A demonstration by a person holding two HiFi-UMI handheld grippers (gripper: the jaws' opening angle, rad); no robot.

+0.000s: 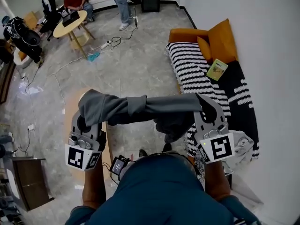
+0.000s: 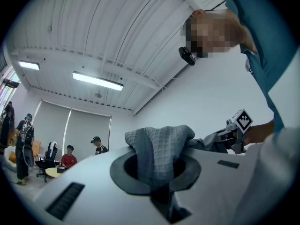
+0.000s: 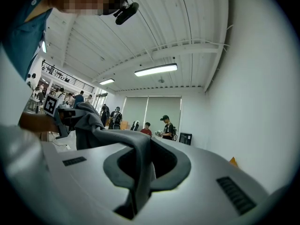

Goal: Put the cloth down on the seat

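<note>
A grey cloth (image 1: pixel 140 109) hangs stretched between my two grippers at chest height. My left gripper (image 1: pixel 86 115) is shut on its left end, my right gripper (image 1: pixel 209 108) on its right end. In the left gripper view the waffle-weave cloth (image 2: pixel 157 146) bunches up out of the closed jaws; in the right gripper view the cloth (image 3: pixel 133 161) is pinched the same way. The seat, a sofa with a black-and-white striped cover (image 1: pixel 187 64), stands ahead on the right, below and beyond the right gripper. The cloth's middle sags over the floor, apart from the seat.
Orange cushions (image 1: pixel 220 39) and a green book (image 1: pixel 217 69) lie on the sofa's far part, a white cloth (image 1: pixel 243 144) on its near end. A white wall runs along the right. A round table (image 1: pixel 70 22), people and floor cables (image 1: pixel 70 62) are further off at left.
</note>
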